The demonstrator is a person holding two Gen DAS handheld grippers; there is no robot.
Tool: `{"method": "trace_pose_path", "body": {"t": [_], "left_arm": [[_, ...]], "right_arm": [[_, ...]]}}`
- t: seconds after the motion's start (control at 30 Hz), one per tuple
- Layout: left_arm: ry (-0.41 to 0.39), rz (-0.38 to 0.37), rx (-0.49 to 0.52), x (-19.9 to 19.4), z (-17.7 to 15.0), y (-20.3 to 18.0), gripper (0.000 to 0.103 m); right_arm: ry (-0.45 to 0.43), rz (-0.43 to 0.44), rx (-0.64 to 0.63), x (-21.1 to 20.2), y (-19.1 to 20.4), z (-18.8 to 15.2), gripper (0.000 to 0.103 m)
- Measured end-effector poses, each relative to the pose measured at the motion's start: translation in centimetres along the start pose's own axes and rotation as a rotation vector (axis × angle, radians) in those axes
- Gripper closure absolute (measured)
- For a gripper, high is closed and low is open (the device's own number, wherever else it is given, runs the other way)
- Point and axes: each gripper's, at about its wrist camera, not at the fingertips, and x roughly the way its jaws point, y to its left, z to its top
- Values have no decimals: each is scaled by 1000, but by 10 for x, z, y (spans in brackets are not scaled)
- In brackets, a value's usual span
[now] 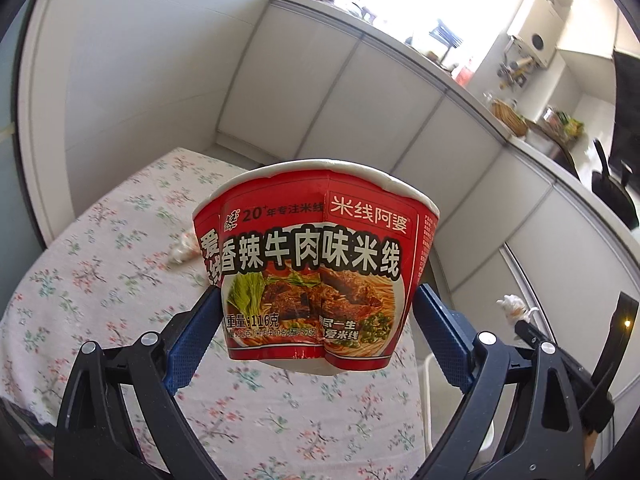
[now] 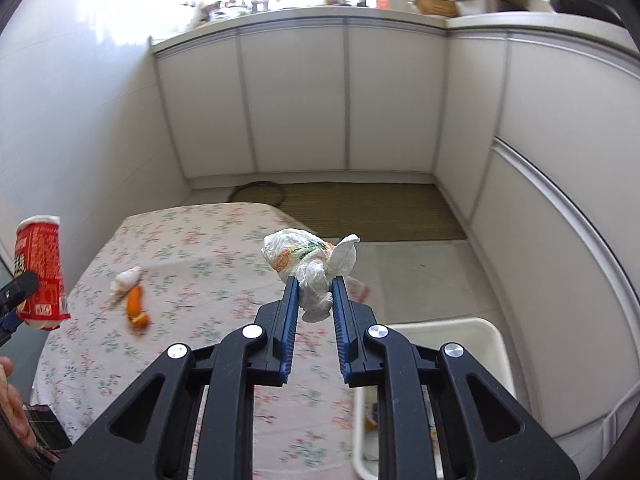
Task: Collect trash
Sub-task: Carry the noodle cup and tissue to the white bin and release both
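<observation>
My left gripper (image 1: 316, 300) is shut on a dented red noodle cup (image 1: 316, 264), held in the air above the flowered tablecloth (image 1: 100, 280). The same noodle cup (image 2: 40, 272) shows at the left edge of the right wrist view. My right gripper (image 2: 315, 286) is shut on a crumpled white tissue wad (image 2: 310, 264) with orange and green print, held above the table's right edge. That wad (image 1: 514, 307) also peeks in at the right of the left wrist view. On the flowered tablecloth (image 2: 200, 240) lie an orange peel (image 2: 136, 308) and a small crumpled wrapper (image 2: 127, 280).
A white bin (image 2: 460, 330) stands on the floor right of the table, under my right gripper. White kitchen cabinets (image 2: 300, 100) wrap around the back and right. A brown mat (image 2: 368, 210) lies on the floor behind the table. A hand (image 2: 14, 412) shows at the lower left.
</observation>
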Motion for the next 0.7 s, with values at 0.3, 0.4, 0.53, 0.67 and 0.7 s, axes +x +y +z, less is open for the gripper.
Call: {"method": "trace_pose_path", "body": {"t": [0.3,0.4,0.53,0.67,0.7], "left_arm": [[83,-70,108,22,-34,-60,13],[107,-97,147,31,-45,-83,13],[145,-146,203,45,-58,-123,13],[190,-186,246,61,-71,-156,13],[203,-197,261,66,-74,-166,13]], "right_arm": [[94,-139,157,0,-95,-29,83],[113,-162,208,-3,-122,-39,82],[86,-209,263,-18,-151,-47,57],[39,-277,323,-35,-180,-53,39],[27,-297,342,-39,-186,-54,35]]}}
